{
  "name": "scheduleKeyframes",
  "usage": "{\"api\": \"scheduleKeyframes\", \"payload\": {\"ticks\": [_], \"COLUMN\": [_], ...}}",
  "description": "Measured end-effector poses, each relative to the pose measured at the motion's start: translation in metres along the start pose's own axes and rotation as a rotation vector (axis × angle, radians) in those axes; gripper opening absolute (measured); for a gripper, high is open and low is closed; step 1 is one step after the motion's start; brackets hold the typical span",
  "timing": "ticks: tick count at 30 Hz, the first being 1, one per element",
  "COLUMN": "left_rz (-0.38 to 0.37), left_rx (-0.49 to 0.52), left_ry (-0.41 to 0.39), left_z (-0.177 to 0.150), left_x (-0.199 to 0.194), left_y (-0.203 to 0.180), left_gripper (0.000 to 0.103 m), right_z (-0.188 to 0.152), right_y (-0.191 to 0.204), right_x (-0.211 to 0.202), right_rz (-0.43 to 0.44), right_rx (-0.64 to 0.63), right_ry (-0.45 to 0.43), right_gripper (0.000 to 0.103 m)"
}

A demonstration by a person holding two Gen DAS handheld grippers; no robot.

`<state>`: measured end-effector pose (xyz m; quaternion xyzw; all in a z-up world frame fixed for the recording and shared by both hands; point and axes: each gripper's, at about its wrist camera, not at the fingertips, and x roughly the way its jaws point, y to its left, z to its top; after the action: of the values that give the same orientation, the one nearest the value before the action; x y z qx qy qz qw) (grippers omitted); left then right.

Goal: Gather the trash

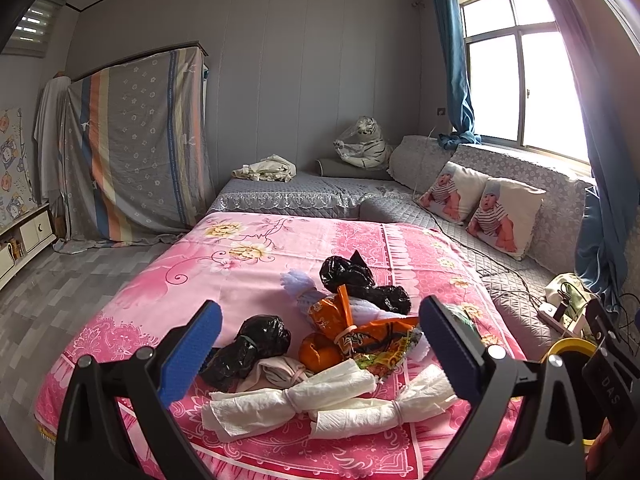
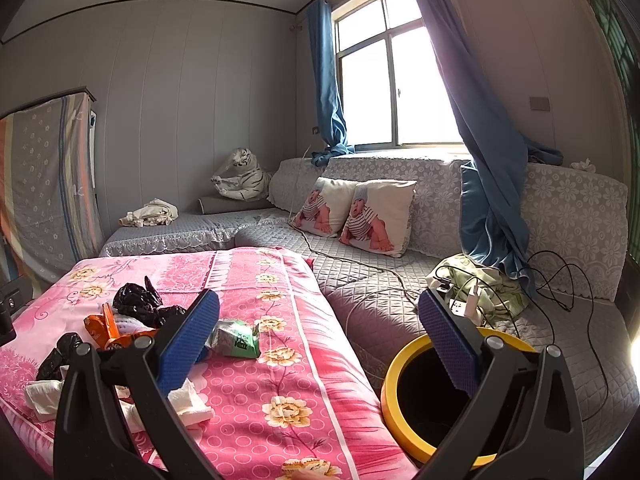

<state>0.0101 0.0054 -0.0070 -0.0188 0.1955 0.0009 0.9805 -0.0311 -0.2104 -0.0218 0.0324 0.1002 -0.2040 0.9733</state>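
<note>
Trash pile [image 1: 320,344] on pink floral bedspread [image 1: 248,264].
Left hand-held gripper [image 1: 320,344] and right hand-held gripper [image 2: 320,340] both gape apart, empty; yellow-rimmed bin [image 2: 404,364] at four o'clock, window [image 2: 384,80] at one.

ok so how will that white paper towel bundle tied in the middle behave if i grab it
The white paper towel bundle tied with a rubber band probably weighs very little and squashes easily. Its loose ends will likely droop, so gripping near the tied waist seems safest. It looks unlikely to roll on the pink floral bedspread, though the second tied bundle beside it may shift. The left gripper is open.
</note>
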Motion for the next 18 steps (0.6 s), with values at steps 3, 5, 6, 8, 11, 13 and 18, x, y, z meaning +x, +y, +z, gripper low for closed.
{"api": "scheduleKeyframes", "payload": {"ticks": [3, 5, 6, 8, 11, 13, 18], "left_rz": [-0.011, -0.042, -0.056, -0.076, -0.092, -0.113, -0.252], "left_rx": [0.041, 0.069, 0.078, 0.09, 0.133, 0.146, 0.149], "left_ry": [0.006, 0.029, 0.041, 0.053, 0.078, 0.1, 0.171], "left_z": [-0.001, -0.002, -0.003, -0.007, -0.014, -0.018, -0.028], "left_x": [0.005, 0.011, 0.014, 0.02, 0.031, 0.039, 0.057], "left_y": [0.001, 0.004, 0.006, 0.012, 0.02, 0.028, 0.053], "left_gripper": [0.095, 0.095, 0.095, 0.095, 0.095, 0.095, 0.095], "right_z": [0.0, -0.001, -0.001, -0.003, -0.005, -0.006, -0.014], "right_y": [0.001, 0.001, 0.001, 0.0, 0.0, 0.001, 0.01], "right_x": [0.007, 0.013, 0.017, 0.024, 0.04, 0.052, 0.083], "right_rz": [0.003, 0.003, 0.001, 0.001, 0.028, 0.066, 0.225], "right_rx": [-0.008, -0.01, -0.013, -0.024, -0.041, -0.05, -0.069], "right_ry": [0.016, 0.028, 0.033, 0.044, 0.08, 0.106, 0.187], "right_gripper": [0.095, 0.095, 0.095, 0.095, 0.095, 0.095, 0.095]}}
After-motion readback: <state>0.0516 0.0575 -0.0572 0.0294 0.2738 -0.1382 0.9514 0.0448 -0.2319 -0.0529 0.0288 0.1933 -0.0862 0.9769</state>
